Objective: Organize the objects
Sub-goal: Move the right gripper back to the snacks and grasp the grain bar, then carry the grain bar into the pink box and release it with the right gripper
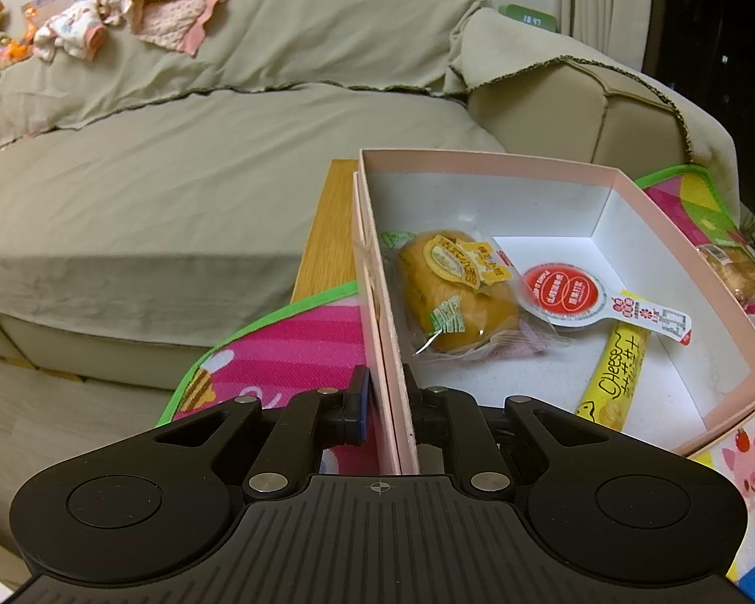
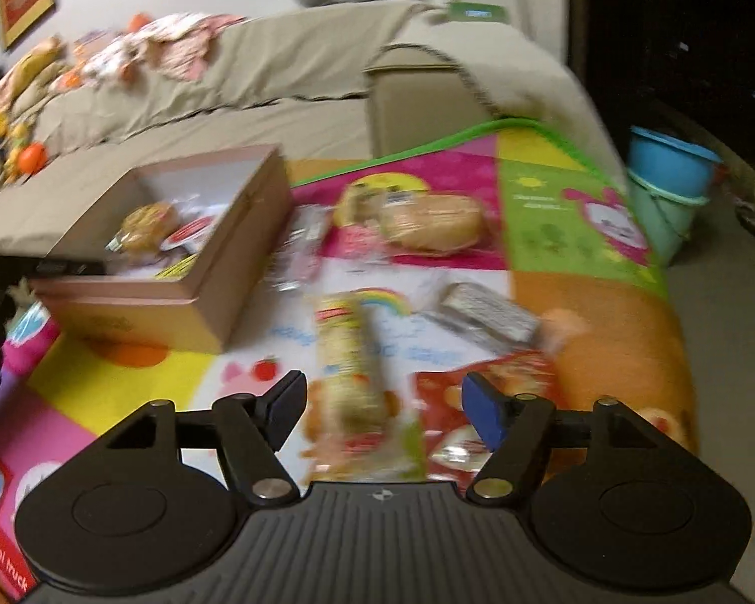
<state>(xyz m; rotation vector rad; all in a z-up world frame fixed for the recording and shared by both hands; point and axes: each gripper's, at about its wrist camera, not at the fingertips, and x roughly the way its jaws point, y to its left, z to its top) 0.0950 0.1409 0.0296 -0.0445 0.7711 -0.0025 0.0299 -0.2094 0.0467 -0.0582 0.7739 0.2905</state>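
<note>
My left gripper [image 1: 386, 392] is shut on the near left wall of the pink box [image 1: 385, 352], one finger outside and one inside. In the box lie a wrapped yellow cake [image 1: 453, 292], a red-lidded jelly cup [image 1: 563, 294] and a yellow cheese stick [image 1: 616, 377]. The box also shows in the right wrist view [image 2: 216, 272], at the left on the play mat [image 2: 604, 352]. My right gripper [image 2: 380, 410] is open, low over a long yellow-green snack pack [image 2: 350, 367] lying between its fingers. That view is blurred.
On the mat lie a wrapped bread [image 2: 428, 221], a clear wrapped bar [image 2: 302, 246], a silver packet [image 2: 488, 312] and a red packet [image 2: 483, 402]. A beige sofa [image 1: 151, 191] stands behind with clothes [image 1: 141, 10] on it. Blue and green buckets [image 2: 669, 186] stand at right.
</note>
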